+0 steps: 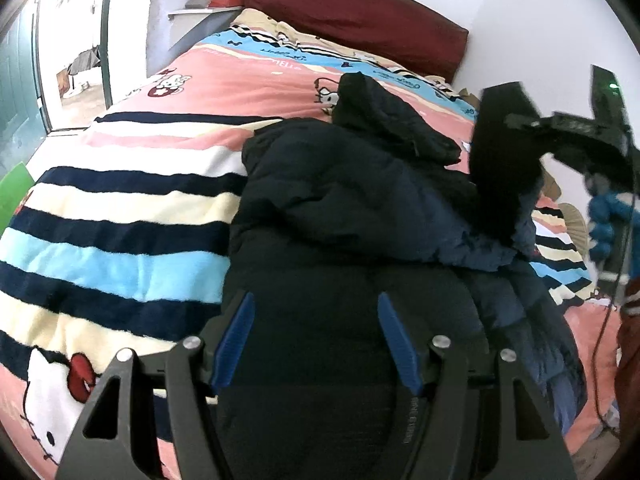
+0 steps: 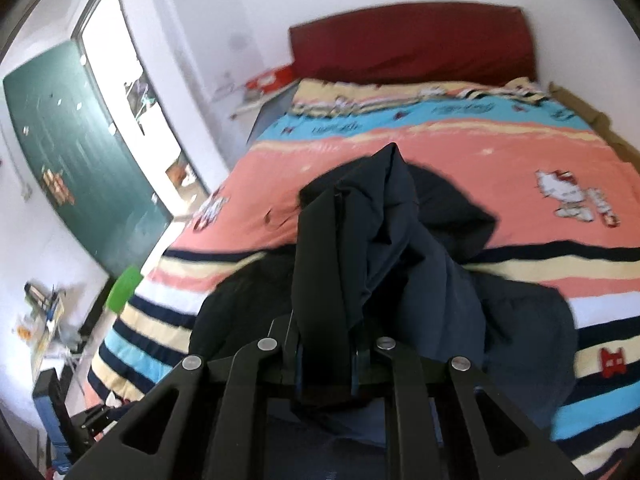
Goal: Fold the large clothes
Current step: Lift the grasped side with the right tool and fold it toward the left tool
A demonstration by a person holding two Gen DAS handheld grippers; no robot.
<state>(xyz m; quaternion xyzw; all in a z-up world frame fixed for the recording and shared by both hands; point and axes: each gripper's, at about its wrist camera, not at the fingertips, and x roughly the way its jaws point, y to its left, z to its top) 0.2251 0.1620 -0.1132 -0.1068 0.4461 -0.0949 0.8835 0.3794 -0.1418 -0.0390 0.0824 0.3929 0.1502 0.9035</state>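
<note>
Left gripper (image 1: pixel 316 340) wide open, low over near end of jacket (image 1: pixel 360 200) on bed (image 1: pixel 120 200); right gripper (image 2: pixel 325 354) clamped on lifted fold, jacket's long axis running away toward headboard (image 2: pixel 412 40).

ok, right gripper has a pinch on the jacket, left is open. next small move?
Probably carry the right gripper toward the left, laying its pinched fold across the dark jacket. The left gripper is open above the near hem, gripping nothing.
</note>
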